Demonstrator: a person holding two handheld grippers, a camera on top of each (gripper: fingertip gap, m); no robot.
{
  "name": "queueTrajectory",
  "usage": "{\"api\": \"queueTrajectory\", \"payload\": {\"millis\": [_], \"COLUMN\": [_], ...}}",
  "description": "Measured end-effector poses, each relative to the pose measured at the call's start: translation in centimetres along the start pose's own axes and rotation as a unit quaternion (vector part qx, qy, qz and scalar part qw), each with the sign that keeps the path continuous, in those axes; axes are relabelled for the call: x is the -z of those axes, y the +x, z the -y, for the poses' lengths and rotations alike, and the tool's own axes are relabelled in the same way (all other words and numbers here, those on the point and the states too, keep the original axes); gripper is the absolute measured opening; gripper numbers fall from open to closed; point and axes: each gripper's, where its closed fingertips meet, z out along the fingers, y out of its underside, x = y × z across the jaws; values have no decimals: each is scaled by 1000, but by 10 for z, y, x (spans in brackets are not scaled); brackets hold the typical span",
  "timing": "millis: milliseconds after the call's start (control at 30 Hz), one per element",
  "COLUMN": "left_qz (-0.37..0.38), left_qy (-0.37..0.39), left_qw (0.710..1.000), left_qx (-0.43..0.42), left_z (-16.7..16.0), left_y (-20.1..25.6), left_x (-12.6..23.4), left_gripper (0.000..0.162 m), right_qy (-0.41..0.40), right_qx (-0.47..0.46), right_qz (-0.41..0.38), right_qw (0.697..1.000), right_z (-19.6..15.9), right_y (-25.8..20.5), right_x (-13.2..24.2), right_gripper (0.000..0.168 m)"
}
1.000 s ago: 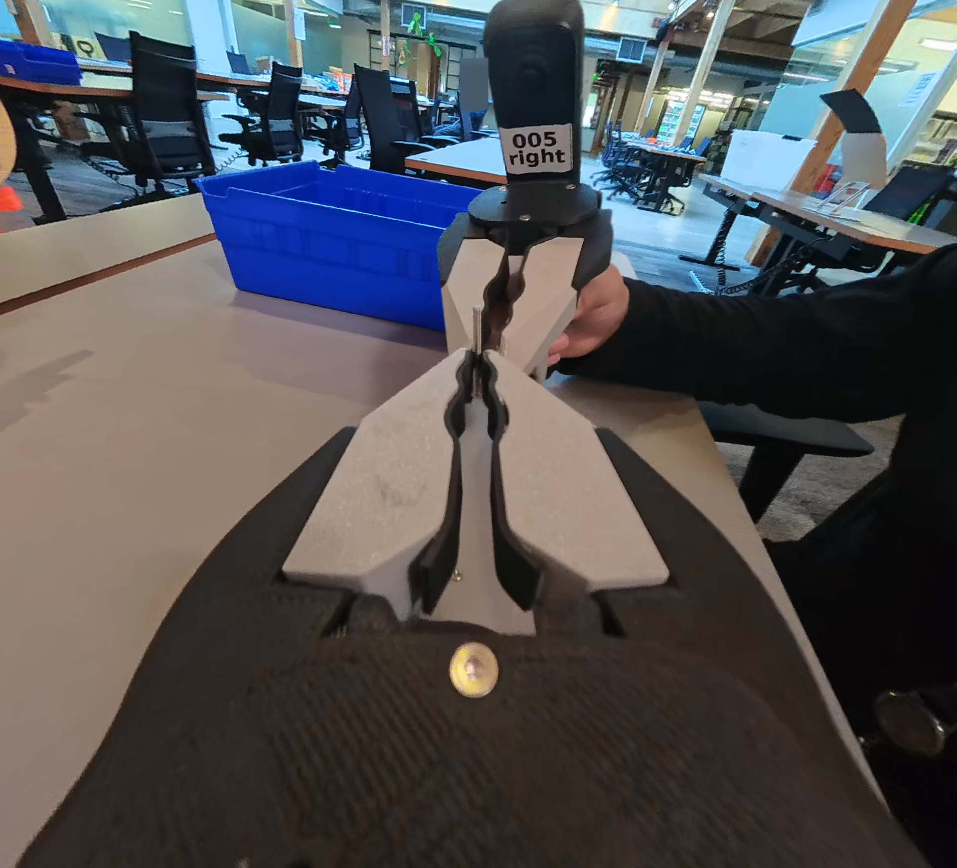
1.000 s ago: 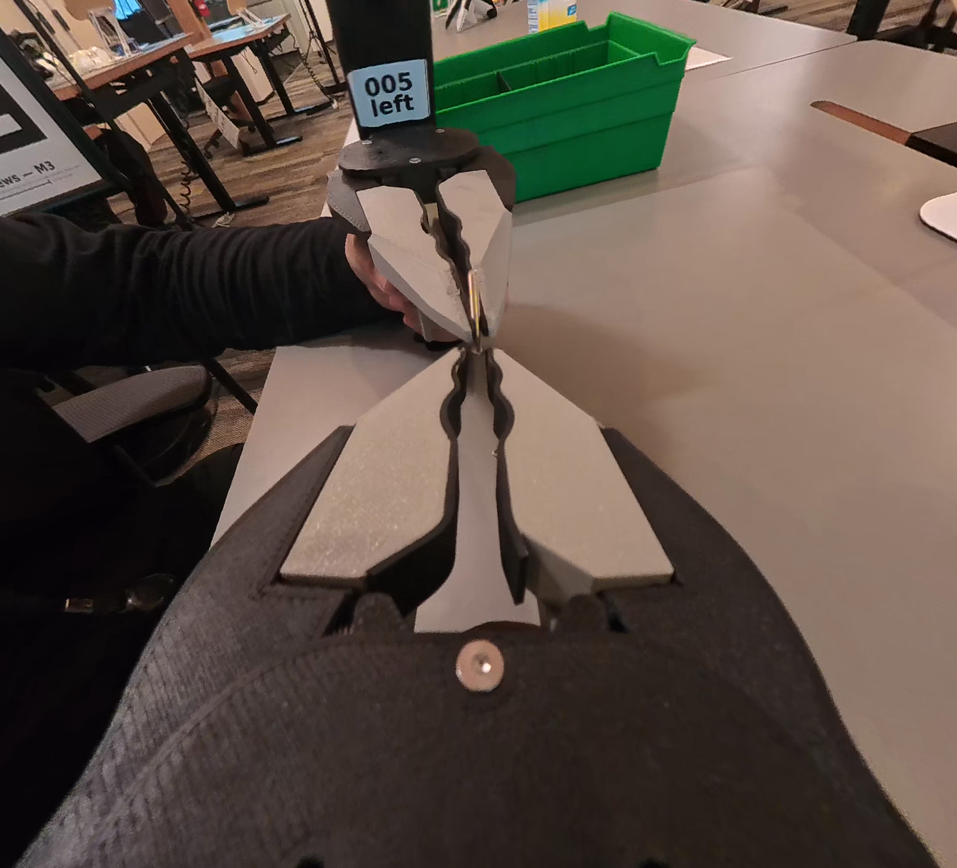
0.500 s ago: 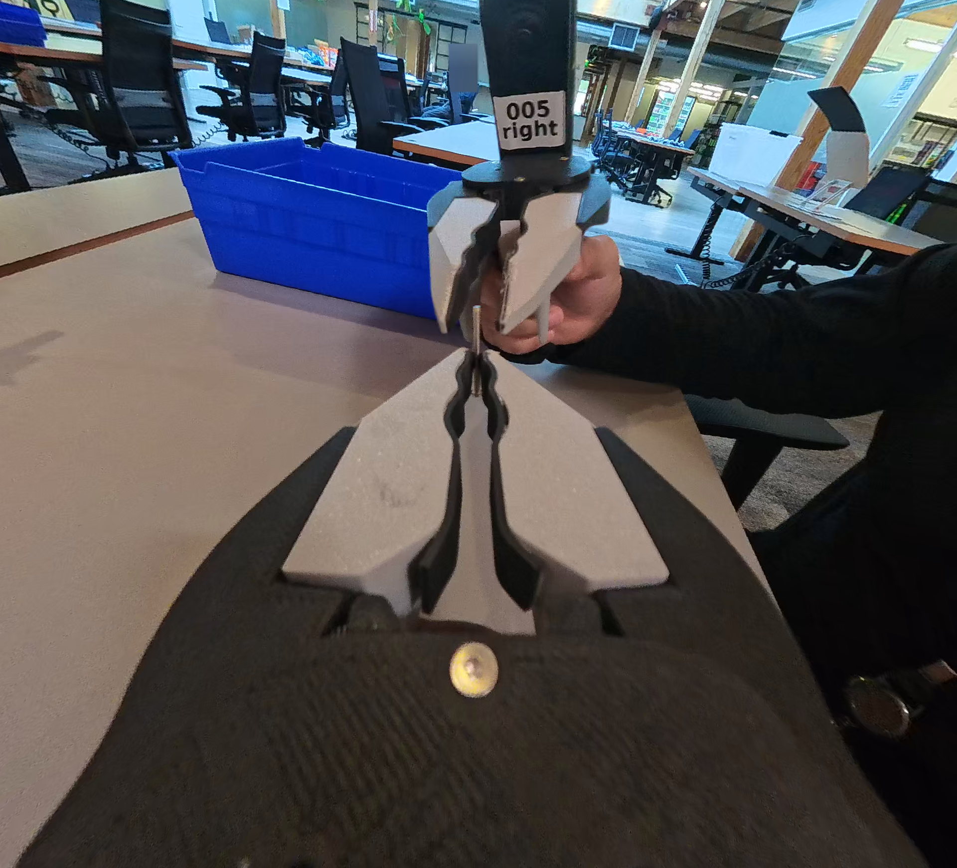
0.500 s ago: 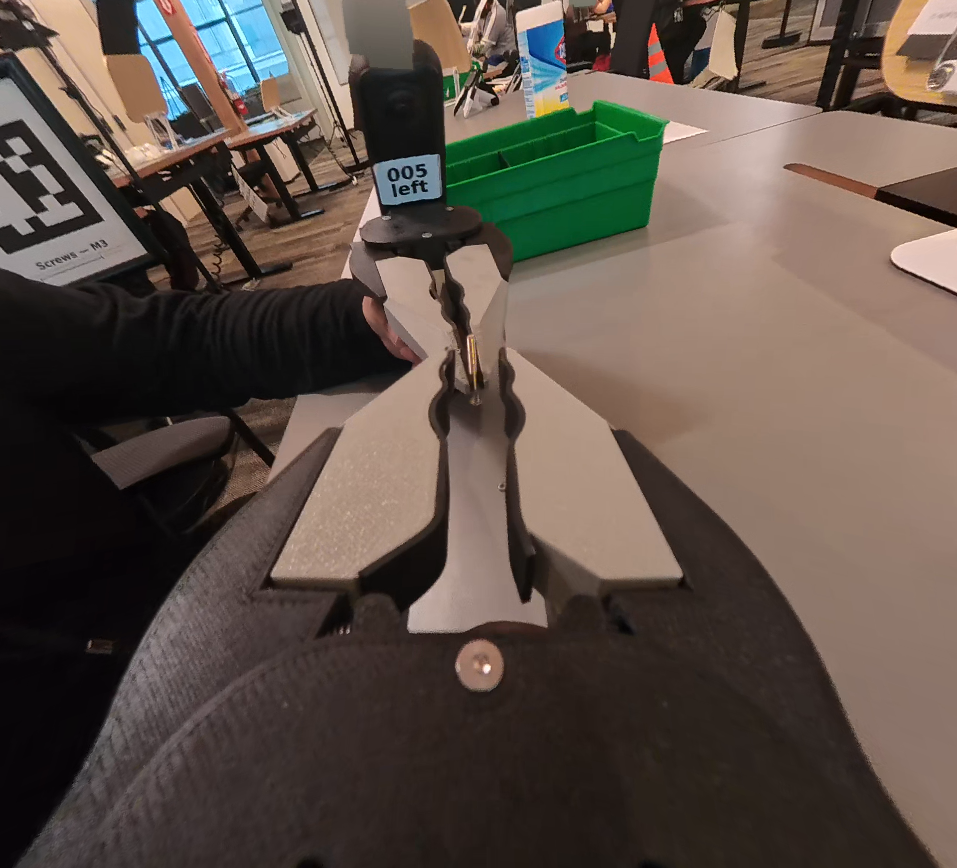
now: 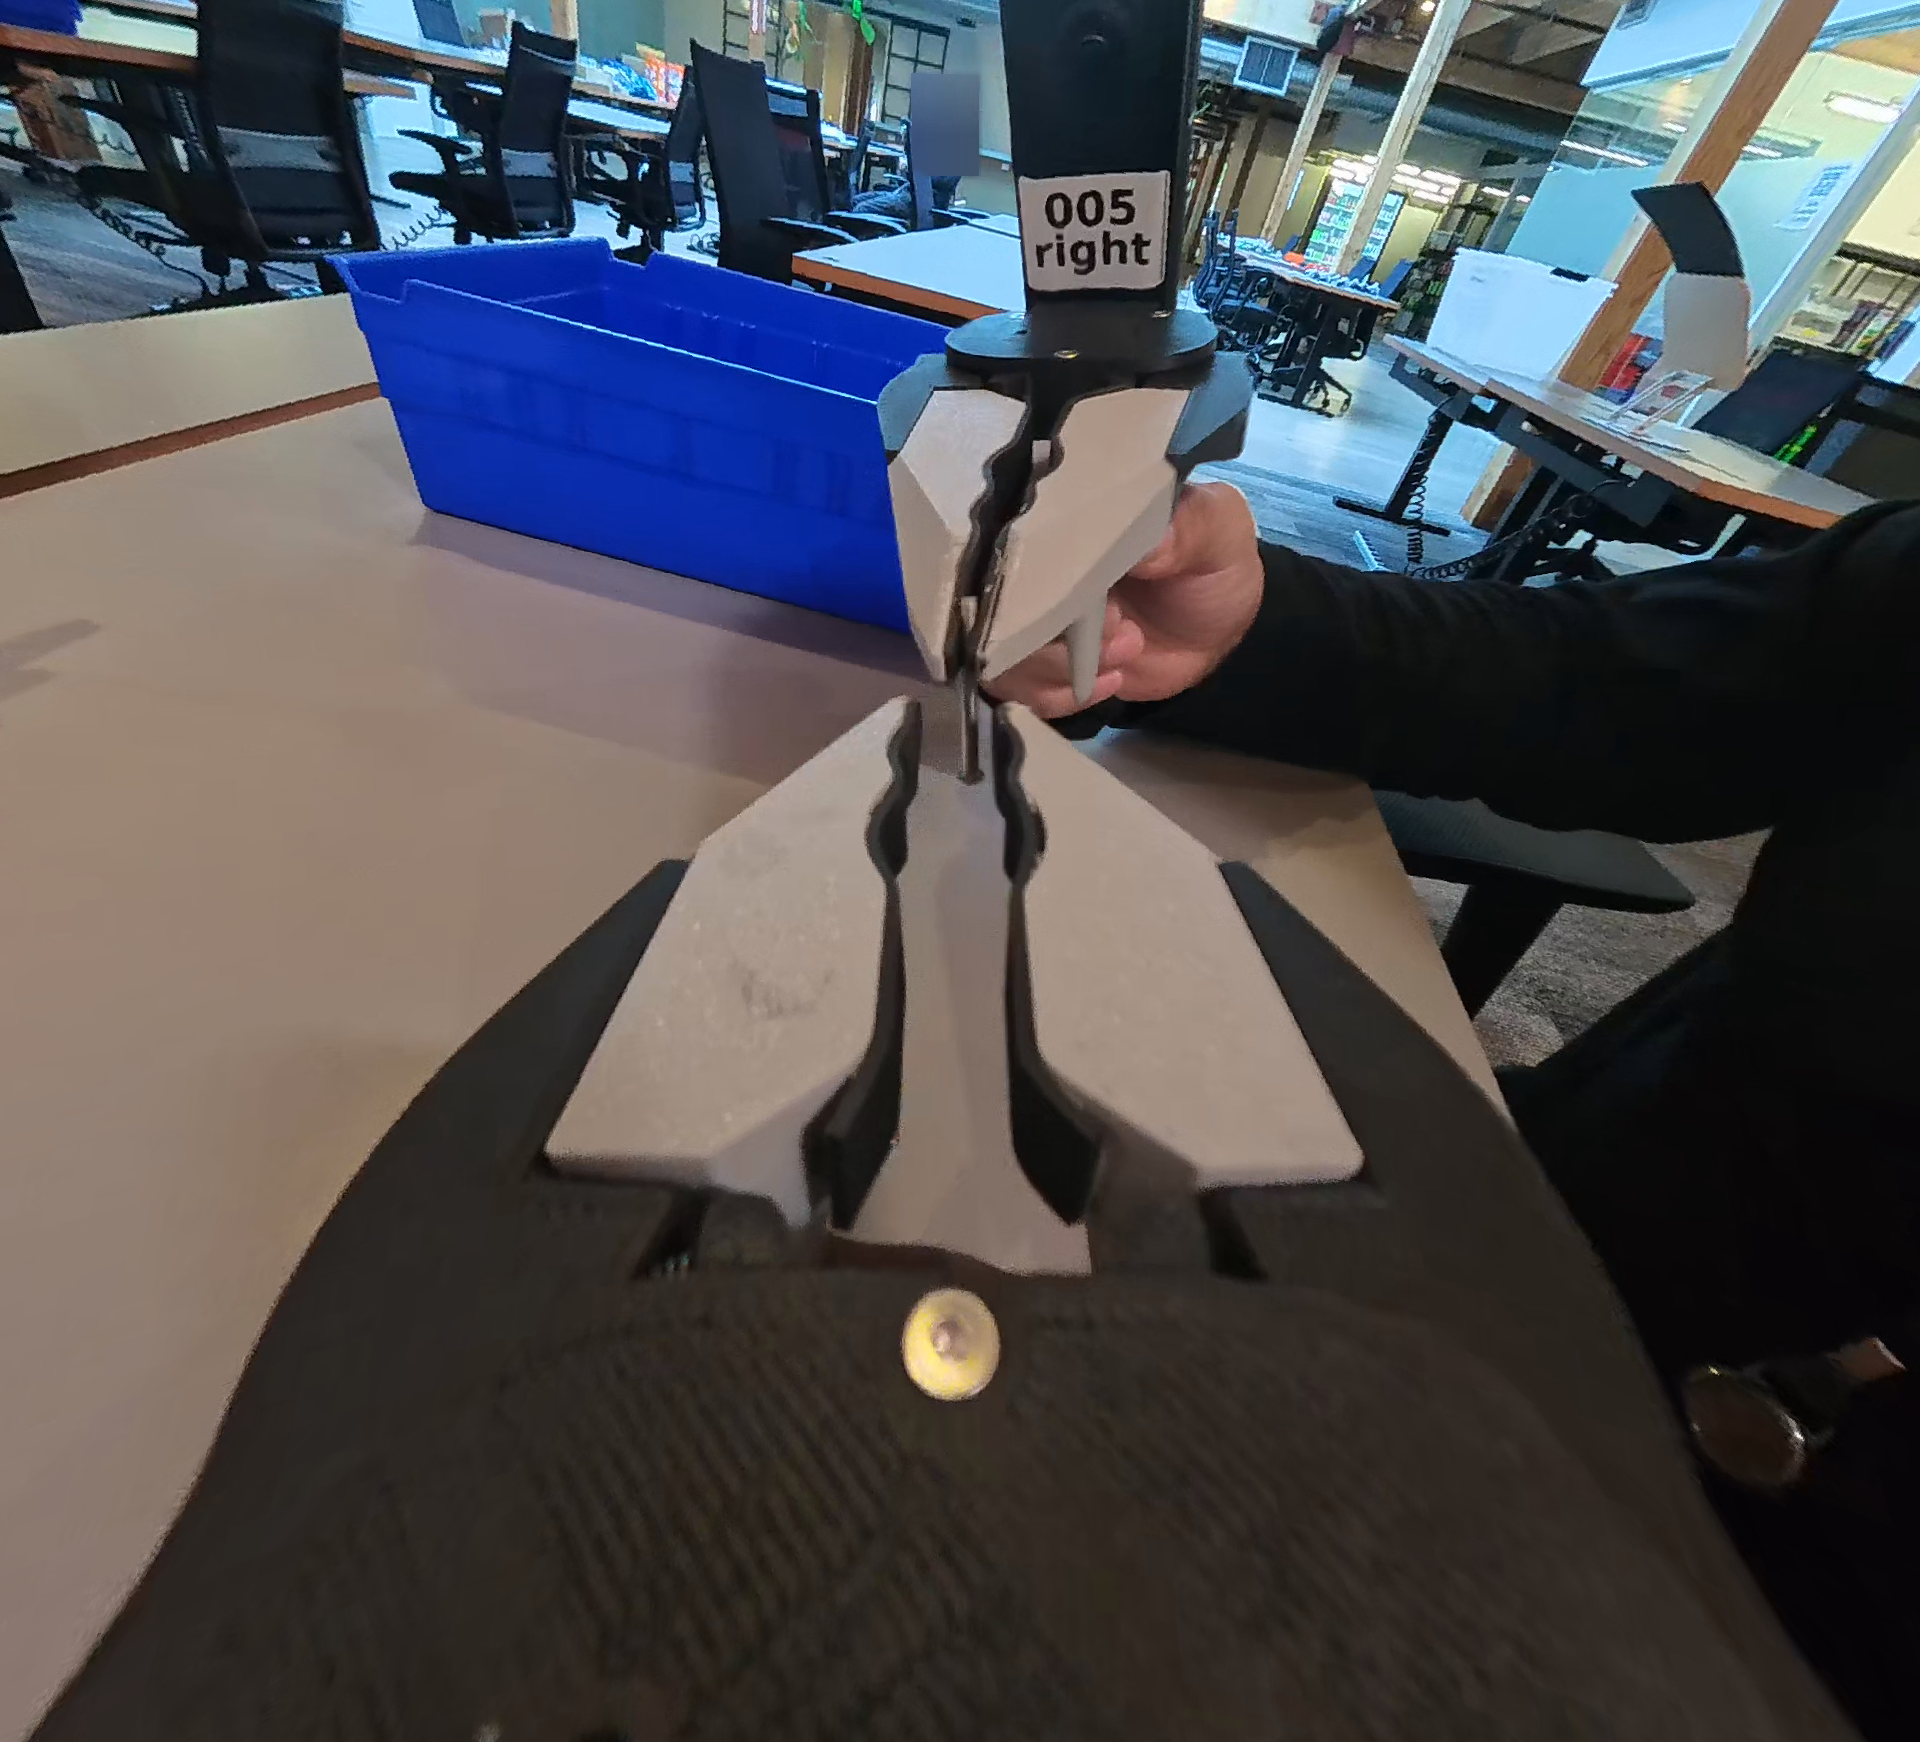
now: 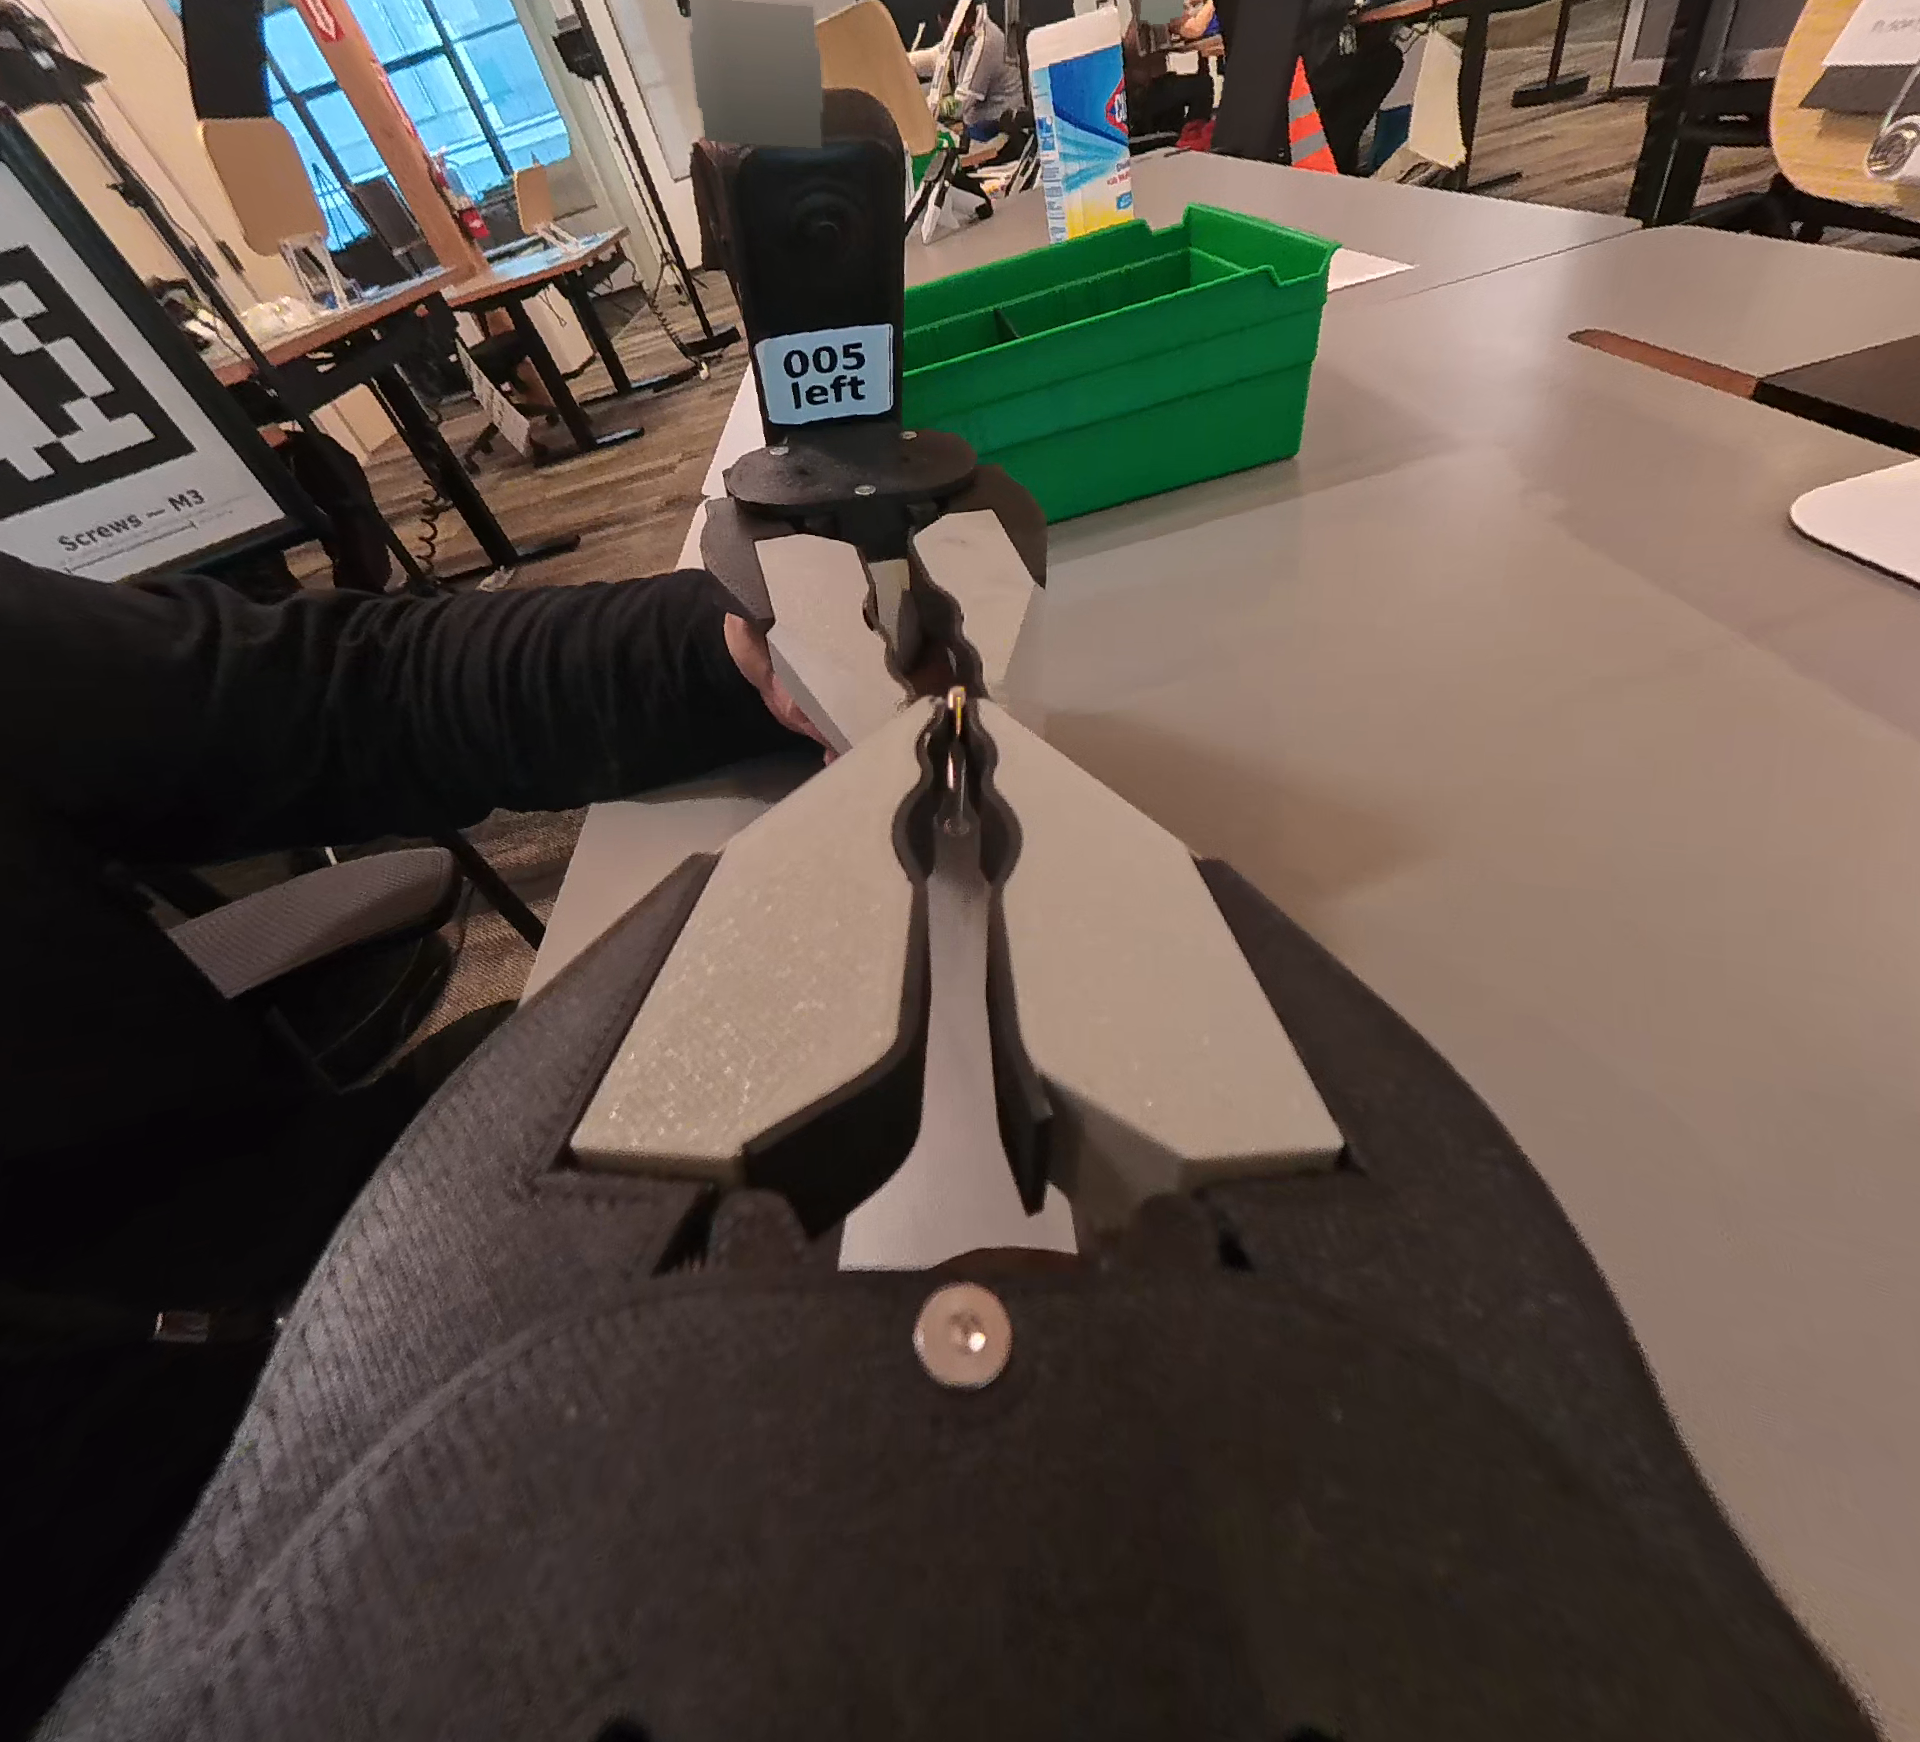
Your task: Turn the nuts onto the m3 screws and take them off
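A thin M3 screw [image 5: 966,731] sticks out of my right gripper [image 5: 966,666], which faces my left gripper tip to tip above the table [image 5: 312,757]. My left gripper [image 5: 956,724] is open a little, its pads on either side of the screw's end without touching it. In the right wrist view my right gripper [image 6: 954,718] is shut on the screw [image 6: 954,783], whose head points towards the camera. A small brass-coloured piece, probably the nut [image 6: 956,703], sits at the screw's far tip. The left gripper [image 6: 914,669] is just beyond it.
A blue bin [image 5: 623,435] stands on the table behind the right gripper. A green bin [image 6: 1122,383] stands behind the left gripper, with a wipes canister [image 6: 1081,123] farther back. The person's black sleeves reach in from the table edge. A white object [image 6: 1860,518] lies at the right. Left and right tips are no more than a few centimetres apart. From either gripper's tips it is about 40 cm to the white object [image 6: 1860,518].
Half a second ago my left gripper was shut on the screw and the right was open. Now the right has shut on it and the left has opened.
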Motion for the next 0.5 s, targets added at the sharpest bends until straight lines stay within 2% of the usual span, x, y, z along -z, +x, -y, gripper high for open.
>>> {"api": "queueTrajectory", "payload": {"millis": [133, 500], "left_qz": [-3, -7], "left_qy": [8, 7], "left_qw": [1000, 1000], "left_qx": [-4, 2], "left_z": [2, 1], "left_y": [2, 3], "left_x": [0, -1], "left_gripper": [1, 3], "right_qy": [8, 24], "right_qx": [-5, -13], "right_qz": [0, 2], "right_qw": [1000, 1000], "right_z": [2, 6], "right_y": [1, 0], "right_x": [0, 0], "right_gripper": [0, 0]}}
